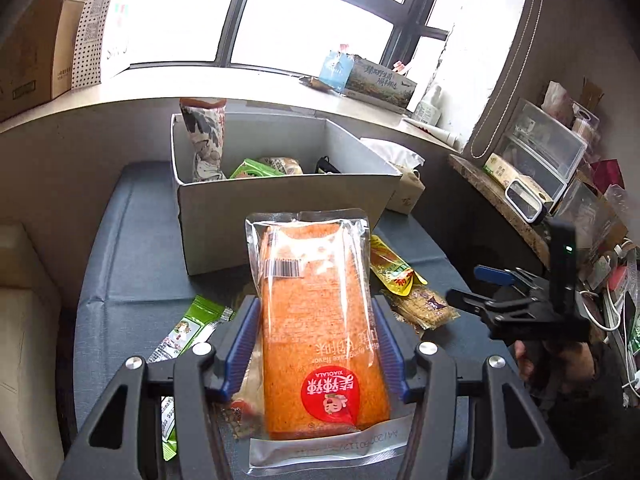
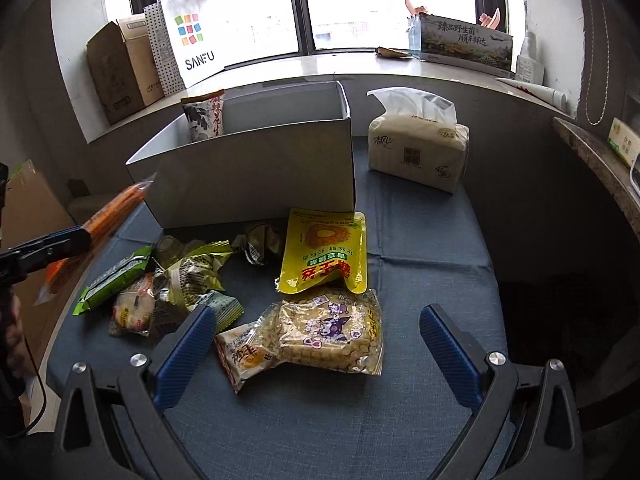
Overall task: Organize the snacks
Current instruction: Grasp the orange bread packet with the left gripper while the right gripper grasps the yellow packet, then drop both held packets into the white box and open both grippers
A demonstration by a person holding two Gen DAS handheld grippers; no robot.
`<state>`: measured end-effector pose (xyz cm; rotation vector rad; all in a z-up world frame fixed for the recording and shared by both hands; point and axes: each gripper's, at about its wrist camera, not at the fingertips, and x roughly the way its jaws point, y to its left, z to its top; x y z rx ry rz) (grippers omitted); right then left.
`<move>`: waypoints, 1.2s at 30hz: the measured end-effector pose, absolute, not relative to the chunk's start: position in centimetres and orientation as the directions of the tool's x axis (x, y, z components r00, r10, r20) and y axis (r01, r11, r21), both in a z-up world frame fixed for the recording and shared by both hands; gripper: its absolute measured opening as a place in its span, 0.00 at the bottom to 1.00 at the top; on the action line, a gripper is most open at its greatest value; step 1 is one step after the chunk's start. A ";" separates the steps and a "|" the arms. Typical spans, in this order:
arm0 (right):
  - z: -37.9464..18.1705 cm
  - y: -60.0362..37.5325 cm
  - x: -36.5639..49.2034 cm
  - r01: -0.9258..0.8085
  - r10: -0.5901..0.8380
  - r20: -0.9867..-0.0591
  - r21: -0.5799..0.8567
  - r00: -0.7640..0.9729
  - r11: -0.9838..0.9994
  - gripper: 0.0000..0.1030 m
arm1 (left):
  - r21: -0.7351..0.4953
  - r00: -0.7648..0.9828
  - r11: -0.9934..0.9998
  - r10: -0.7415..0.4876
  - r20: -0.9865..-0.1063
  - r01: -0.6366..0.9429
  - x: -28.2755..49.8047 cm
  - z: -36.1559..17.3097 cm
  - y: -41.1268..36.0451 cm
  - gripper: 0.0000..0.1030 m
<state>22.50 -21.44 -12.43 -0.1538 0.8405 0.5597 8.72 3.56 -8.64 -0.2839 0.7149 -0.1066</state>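
My left gripper (image 1: 314,320) is shut on an orange spicy-strip packet (image 1: 316,320) and holds it above the blue table in front of the white box (image 1: 280,200). The packet also shows at the left of the right wrist view (image 2: 112,216). The box holds a tall patterned bag (image 1: 206,140) and a few small packs. My right gripper (image 2: 316,332) is open and empty, low over a corn-snack packet (image 2: 332,332), with a yellow pouch (image 2: 324,252) beyond it. Several small snacks (image 2: 168,288) lie to its left.
A tissue pack (image 2: 416,152) stands right of the box. The windowsill carries cardboard boxes (image 2: 116,72), a SANFU bag (image 2: 188,40) and a printed carton (image 2: 464,44). A cluttered shelf (image 1: 552,168) runs along the right.
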 end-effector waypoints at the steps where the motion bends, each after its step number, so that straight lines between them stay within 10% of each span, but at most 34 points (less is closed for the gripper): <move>1: -12.9 -21.0 23.7 -0.532 0.414 -0.745 0.095 0.522 0.841 1.00 | -0.292 0.757 0.956 -0.195 -0.623 0.006 8.3 -8.3 3.4 0.58; 16: -19.4 -14.9 31.8 -0.508 0.267 -0.869 0.022 0.415 0.861 0.98 | -0.292 0.783 0.955 -0.216 -0.584 0.045 7.1 -6.8 3.1 0.58; 18: -19.0 -15.0 31.7 -0.508 0.257 -0.867 0.005 0.427 0.861 0.87 | -0.292 0.783 0.955 -0.218 -0.583 0.048 7.2 -6.8 3.0 0.58; 20: -18.5 -15.7 32.0 -0.497 0.287 -0.862 0.048 0.418 0.866 0.53 | -0.290 0.780 0.956 -0.220 -0.586 0.051 7.3 -6.9 2.9 0.58; 36: -11.4 -21.4 24.9 -0.566 0.474 -0.715 0.132 0.514 0.813 0.17 | -0.291 0.800 0.955 -0.224 -0.557 0.064 7.5 -6.0 2.9 0.58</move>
